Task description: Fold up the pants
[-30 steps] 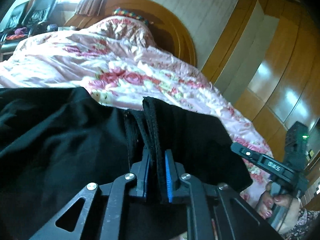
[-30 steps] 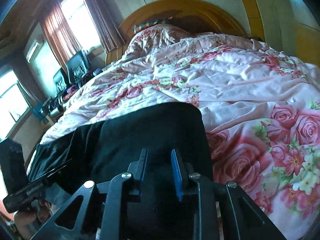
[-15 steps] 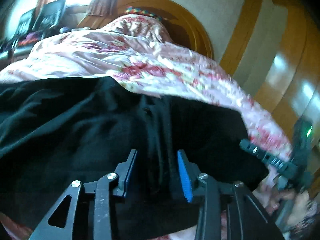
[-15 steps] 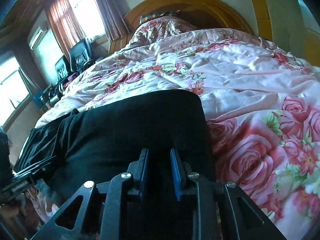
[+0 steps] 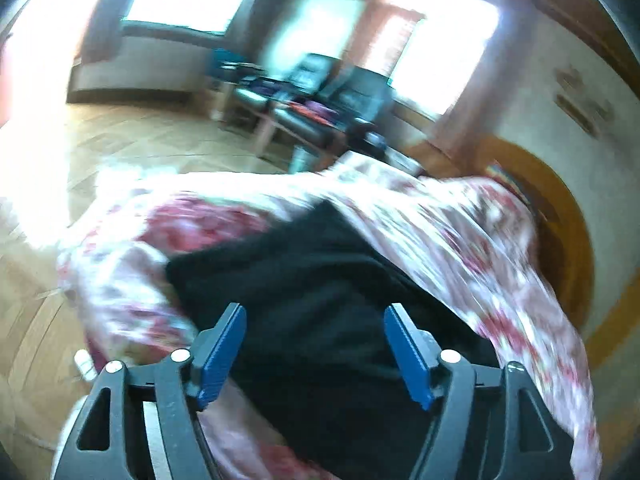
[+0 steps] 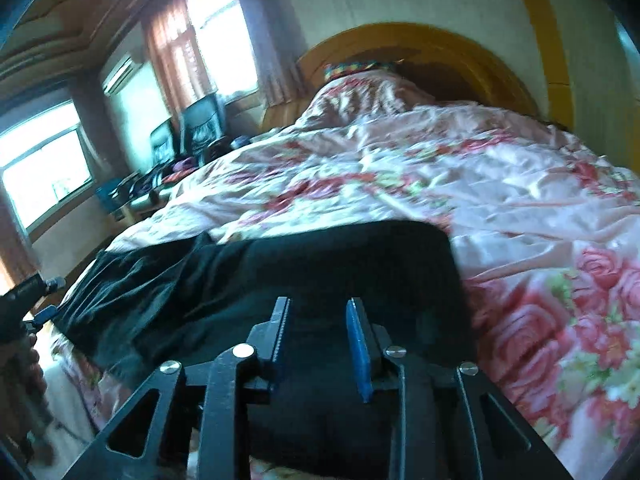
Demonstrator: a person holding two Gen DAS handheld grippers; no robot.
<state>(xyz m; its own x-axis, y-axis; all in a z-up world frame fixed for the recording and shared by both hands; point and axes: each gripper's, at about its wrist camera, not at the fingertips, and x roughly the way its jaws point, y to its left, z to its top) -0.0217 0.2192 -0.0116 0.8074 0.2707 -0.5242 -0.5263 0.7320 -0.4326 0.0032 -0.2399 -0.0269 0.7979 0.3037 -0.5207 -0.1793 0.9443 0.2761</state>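
Left claw opening over pants.

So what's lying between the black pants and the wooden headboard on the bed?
In the right wrist view, only the rumpled pink floral quilt lies between the black pants and the headboard, bunched in a mound at the headboard end.
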